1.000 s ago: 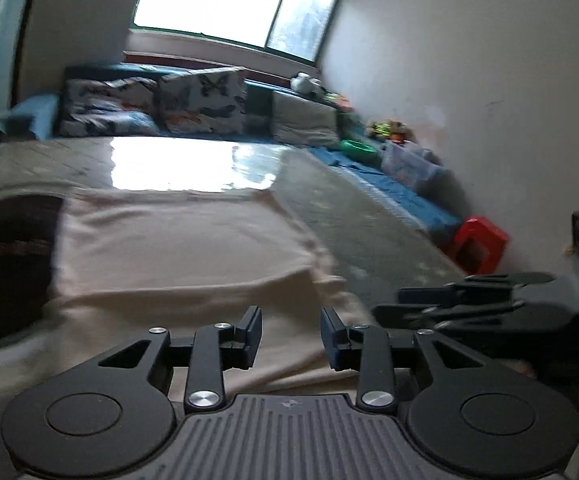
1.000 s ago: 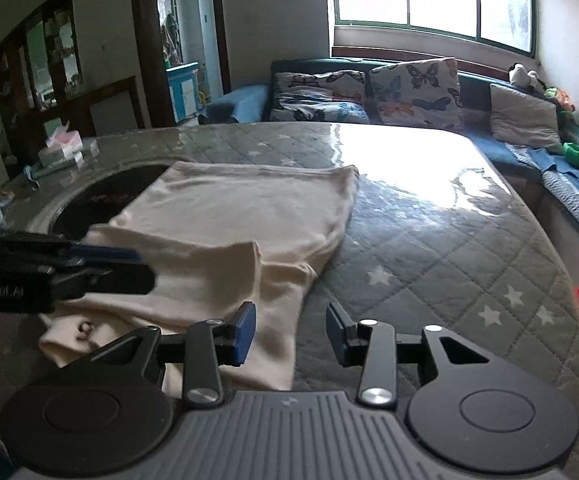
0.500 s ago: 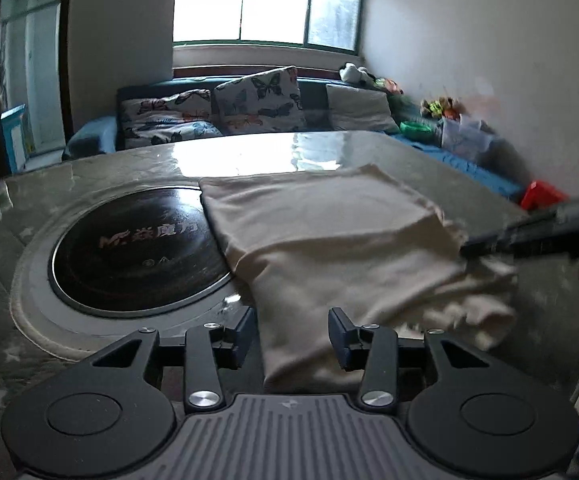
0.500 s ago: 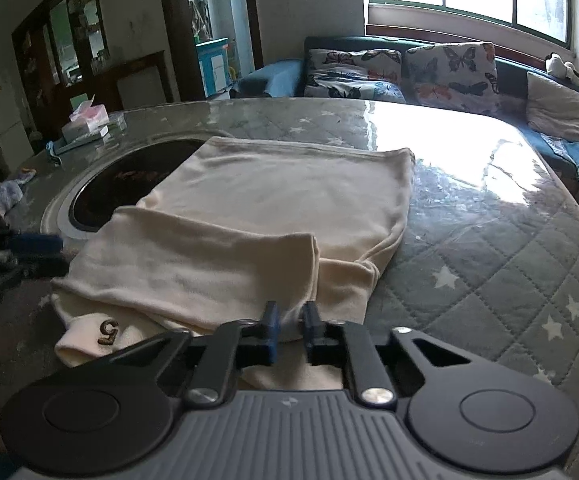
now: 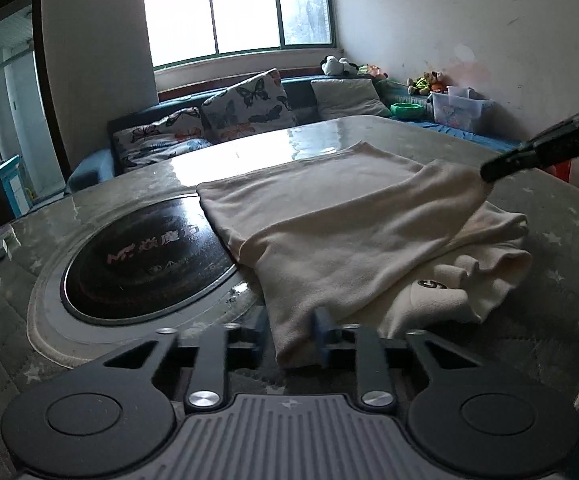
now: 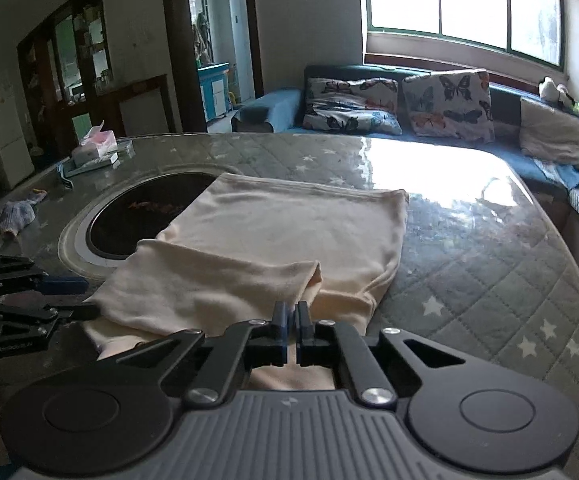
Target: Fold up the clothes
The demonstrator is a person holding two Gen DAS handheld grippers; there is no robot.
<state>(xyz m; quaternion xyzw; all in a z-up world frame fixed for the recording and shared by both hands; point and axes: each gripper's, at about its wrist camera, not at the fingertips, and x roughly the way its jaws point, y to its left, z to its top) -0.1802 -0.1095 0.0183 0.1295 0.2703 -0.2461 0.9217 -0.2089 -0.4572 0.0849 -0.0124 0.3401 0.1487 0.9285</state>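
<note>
Cream garment [image 5: 329, 236], partly folded, spread on the quilted table [image 6: 489, 264] with its far edge toward 12 o'clock and one side lapping over the dark round hob [image 5: 141, 256] at 9 o'clock. Near layer doubled over; small dark logo patch [image 5: 431, 284] showing on the bunched part at 4 o'clock.

Right gripper [image 6: 290, 316] pinched nearly closed on the near folded edge, cloth caught between the blue pads. Left gripper [image 5: 289, 330] narrowed around the garment's near corner, fabric lying between its fingers; full clamp not certain, a gap visible on the left side.

Likely risks: uneven lift if the left grip slips, dragging the fold crooked; bunched lower layer at 4 o'clock pulled along and wrinkling the fold; only the top layer grabbed, leaving the under layer behind; cloth snagging at the hob rim.

Both tools low and close to the table edge, roughly level, pointing toward 12 o'clock across the garment; right tool entering the left view from 2 o'clock, left tool sitting at 9 o'clock in the right view.
</note>
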